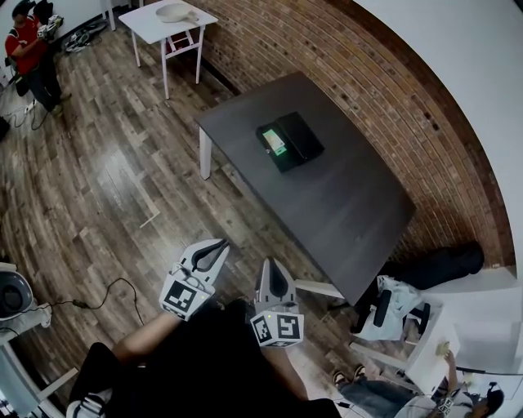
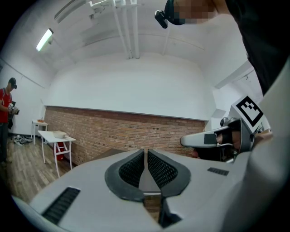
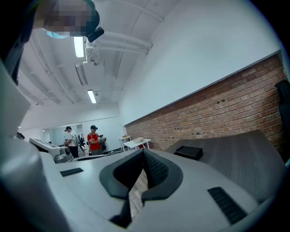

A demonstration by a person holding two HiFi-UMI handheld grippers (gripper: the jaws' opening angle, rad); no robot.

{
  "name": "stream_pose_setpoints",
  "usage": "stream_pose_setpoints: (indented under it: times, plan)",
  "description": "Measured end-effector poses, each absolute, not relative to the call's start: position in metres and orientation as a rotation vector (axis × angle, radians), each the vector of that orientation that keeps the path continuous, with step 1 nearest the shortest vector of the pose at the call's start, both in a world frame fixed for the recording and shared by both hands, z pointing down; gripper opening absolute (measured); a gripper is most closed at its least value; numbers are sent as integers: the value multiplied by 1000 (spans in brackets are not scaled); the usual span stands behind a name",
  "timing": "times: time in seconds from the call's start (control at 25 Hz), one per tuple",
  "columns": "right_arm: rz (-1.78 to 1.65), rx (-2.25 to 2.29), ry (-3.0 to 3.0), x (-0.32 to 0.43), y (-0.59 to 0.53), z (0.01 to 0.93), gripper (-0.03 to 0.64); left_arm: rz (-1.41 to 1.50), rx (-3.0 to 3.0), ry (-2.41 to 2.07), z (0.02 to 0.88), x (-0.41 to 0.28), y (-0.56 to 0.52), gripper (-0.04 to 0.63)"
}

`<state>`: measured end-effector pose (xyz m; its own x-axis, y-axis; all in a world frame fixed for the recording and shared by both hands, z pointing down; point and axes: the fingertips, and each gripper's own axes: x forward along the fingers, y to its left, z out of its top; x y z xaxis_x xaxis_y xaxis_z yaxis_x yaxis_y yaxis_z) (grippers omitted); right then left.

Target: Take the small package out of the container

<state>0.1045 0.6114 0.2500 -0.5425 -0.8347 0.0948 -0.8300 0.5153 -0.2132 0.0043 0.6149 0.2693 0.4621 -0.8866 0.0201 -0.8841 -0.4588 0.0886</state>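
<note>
A black container point(image 1: 292, 140) lies open on the dark table point(image 1: 343, 204), far ahead of both grippers. Inside it, on the left half, sits a small package with a green label point(image 1: 274, 143). My left gripper point(image 1: 219, 244) and right gripper point(image 1: 269, 264) hover low over the wooden floor, well short of the table's near edge, both shut with nothing between the jaws. In the right gripper view the container point(image 3: 190, 152) shows as a low black box on the table point(image 3: 235, 158); the package is hidden there. The left gripper view shows only a corner of the table point(image 2: 108, 154).
A white side table point(image 1: 167, 20) with a bowl stands at the far left, near a person in red point(image 1: 29, 53). A cable point(image 1: 110, 292) lies on the floor at the left. A black bag point(image 1: 437, 265) and a seated person point(image 1: 392, 392) are at the right.
</note>
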Motion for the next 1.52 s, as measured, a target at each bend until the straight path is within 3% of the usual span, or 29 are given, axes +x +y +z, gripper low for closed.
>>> stream_pose_setpoints:
  times: [0.92,1.52]
  plan:
    - [-389,-1376,2781,44,511,274,25,-37,2550,-1693,279,-52,523,49]
    - [-479,-1393,2768,62,377,292,25,-13,2570,-1625,291,-25,388,49]
